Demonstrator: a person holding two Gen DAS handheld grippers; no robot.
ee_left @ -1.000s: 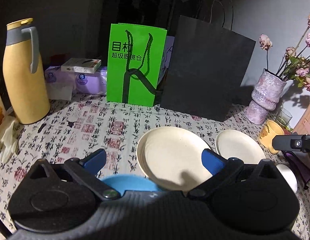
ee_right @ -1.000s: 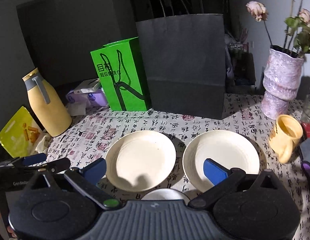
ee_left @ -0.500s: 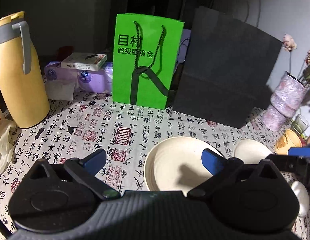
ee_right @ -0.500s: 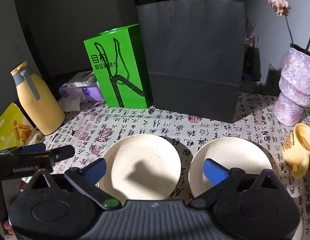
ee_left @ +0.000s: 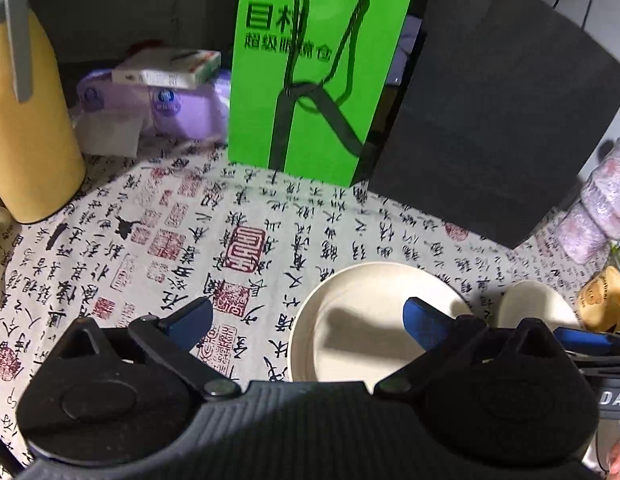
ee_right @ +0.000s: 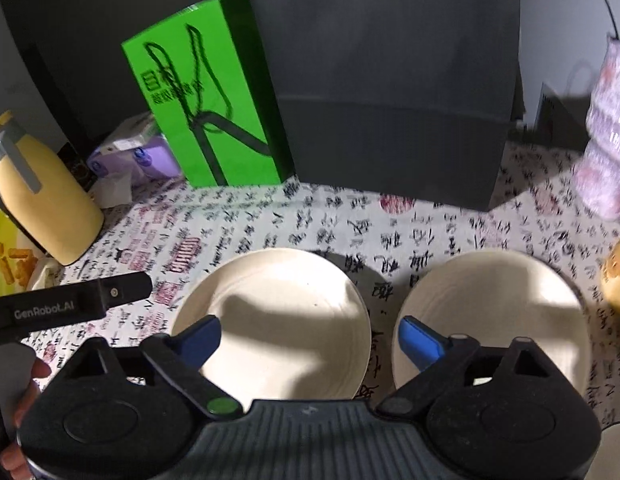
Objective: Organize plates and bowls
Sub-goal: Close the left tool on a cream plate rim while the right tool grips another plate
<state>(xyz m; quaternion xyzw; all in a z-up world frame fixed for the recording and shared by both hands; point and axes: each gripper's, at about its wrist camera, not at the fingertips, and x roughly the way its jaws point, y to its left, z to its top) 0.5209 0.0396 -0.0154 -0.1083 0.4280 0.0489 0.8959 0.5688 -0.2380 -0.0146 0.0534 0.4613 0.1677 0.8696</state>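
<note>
My right tongs (ee_right: 310,338) are closing over two plates (ee_right: 278,320), nothing gripped; my left tongs (ee_left: 306,320) are hanging wide above the worktop (ee_left: 150,240).

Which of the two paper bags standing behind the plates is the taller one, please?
The black paper bag: it rises well above the green paper bag standing beside it.

Each handheld gripper has a black ribbed plastic body with 2 round black housings and 2 black arms tipped with blue pads. The right gripper (ee_right: 310,338) carries a green pivot dot on its left arm; the left gripper (ee_left: 308,320) has grey metal pivot screws. White "GenRobot.AI" lettering marks 1 black finger.
</note>
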